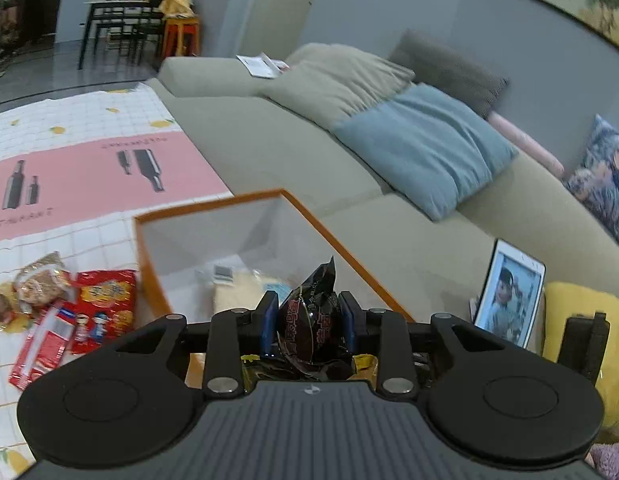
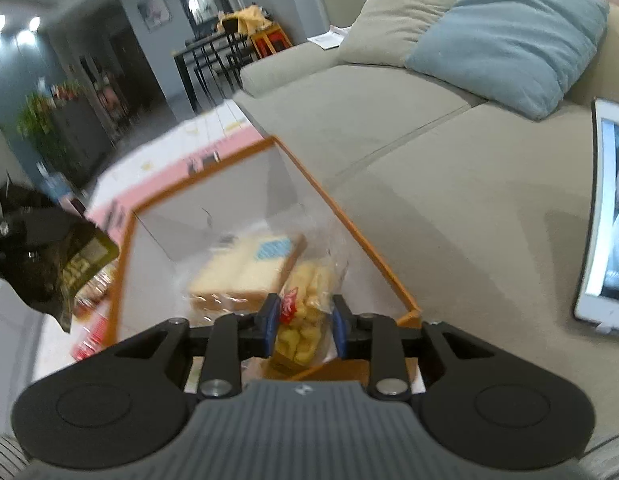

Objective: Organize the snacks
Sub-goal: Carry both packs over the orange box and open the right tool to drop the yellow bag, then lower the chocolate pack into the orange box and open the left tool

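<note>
Left gripper (image 1: pixel 309 326) clamps a black snack bag (image 1: pixel 311 320) at bottom centre, over the box's near edge. Right gripper (image 2: pixel 303 326) holds a yellow snack pack (image 2: pixel 305 312) above the orange-rimmed box (image 2: pixel 349 220). Bread (image 2: pixel 245 268) lies inside mid-frame; red packets (image 1: pixel 105 300) sit left on the bench (image 1: pixel 89 240).

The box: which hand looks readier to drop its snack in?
Probably right: the right gripper holds its yellow snack bag over the box, beside the bread; the left gripper's black packet sits nearer the rim.

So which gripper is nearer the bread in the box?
Right. The right gripper, holding a yellow snack bag, hangs just above the bread; the left gripper sits higher, off toward the box's side.
</note>
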A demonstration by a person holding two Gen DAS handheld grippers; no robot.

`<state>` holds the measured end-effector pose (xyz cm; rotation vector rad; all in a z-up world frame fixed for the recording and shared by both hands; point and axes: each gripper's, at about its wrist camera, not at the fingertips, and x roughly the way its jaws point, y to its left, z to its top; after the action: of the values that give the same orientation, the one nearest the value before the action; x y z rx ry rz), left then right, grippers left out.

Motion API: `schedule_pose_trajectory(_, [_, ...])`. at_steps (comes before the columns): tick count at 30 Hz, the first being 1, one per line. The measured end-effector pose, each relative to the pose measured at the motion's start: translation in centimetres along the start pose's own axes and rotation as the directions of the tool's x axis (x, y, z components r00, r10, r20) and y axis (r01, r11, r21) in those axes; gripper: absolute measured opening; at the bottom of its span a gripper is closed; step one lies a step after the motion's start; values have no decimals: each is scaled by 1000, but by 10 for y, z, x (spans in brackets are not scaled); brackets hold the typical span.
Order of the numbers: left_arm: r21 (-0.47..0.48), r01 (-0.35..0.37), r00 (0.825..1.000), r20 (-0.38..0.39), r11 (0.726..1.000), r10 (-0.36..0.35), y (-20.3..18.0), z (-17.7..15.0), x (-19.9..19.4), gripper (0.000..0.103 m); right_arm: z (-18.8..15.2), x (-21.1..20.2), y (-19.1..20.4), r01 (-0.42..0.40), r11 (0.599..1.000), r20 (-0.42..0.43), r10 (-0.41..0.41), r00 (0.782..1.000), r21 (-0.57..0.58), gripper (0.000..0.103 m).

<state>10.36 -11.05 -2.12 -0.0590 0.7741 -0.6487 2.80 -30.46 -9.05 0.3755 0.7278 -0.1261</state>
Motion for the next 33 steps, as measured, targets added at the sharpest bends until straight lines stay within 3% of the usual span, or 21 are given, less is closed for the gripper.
schedule_pose_trajectory(2, [7,-1,1000,-16,1000,1,-7,-2,4,36,0,-1,1,39,998,28,-38,999,-42,52])
schedule_pose_trajectory(8, [-4,-33,999,-18,999,33,-10,0,11,36,1,-25,2,51,994,202,-30,979,-97,68])
schedule_pose_trajectory(10, [-11,-79,997,-12,997,79,-9,4,17,36,2,-28,5,29,993,220,-3,975,-117,70])
schedule_pose_trajectory(14, [-12,-187,982,-16,982,187,-4,10,33,36,1,-18,13,-33,985,173,64,983,-172,70])
schedule_pose_trajectory(18, [-46,-210,977,-46,977,208,10,16,56,36,-3,-9,24,-59,976,132,89,987,-210,70])
schedule_pose_trajectory(23, [-85,-292,955,-89,953,284,29,18,85,36,-6,-3,31,-85,965,100,112,989,-246,70])
schedule_pose_trajectory(33, [-85,-340,937,-114,937,330,38,18,106,37,-6,5,22,-102,976,63,116,991,-195,70])
